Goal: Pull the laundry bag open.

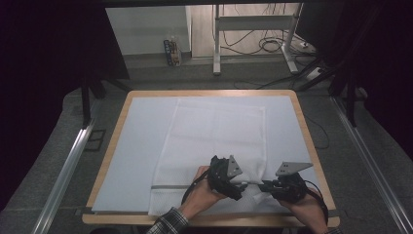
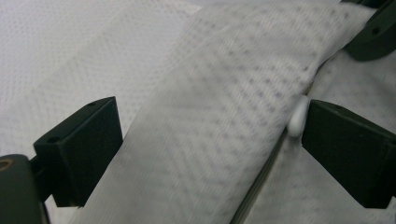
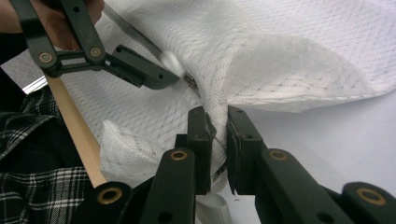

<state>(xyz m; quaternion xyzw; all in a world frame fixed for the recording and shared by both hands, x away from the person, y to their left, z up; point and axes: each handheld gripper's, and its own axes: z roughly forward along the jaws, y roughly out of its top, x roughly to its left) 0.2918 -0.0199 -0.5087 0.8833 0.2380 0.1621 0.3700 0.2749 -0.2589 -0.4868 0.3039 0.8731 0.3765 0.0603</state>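
A white mesh-textured towel (image 1: 214,131) lies on the pale mat, with a grey stripe (image 1: 168,186) near its front edge. Its front right corner is bunched up between my two grippers. My right gripper (image 3: 220,122) is shut on a fold of the towel (image 3: 280,60), its jaws nearly together, at the table's front right (image 1: 265,186). My left gripper (image 2: 210,135) stands open, its jaws wide apart with a raised ridge of towel (image 2: 224,93) running between them. In the high view the left gripper (image 1: 242,187) is just left of the right one, tips facing it.
The wooden table rim (image 1: 114,141) frames the pale mat (image 1: 141,146). Metal rails (image 1: 68,165) run along both sides on the floor. Behind the table stand a desk frame (image 1: 216,44), cables (image 1: 272,46) and a small box (image 1: 171,51). A plaid sleeve (image 1: 168,223) comes in at the front edge.
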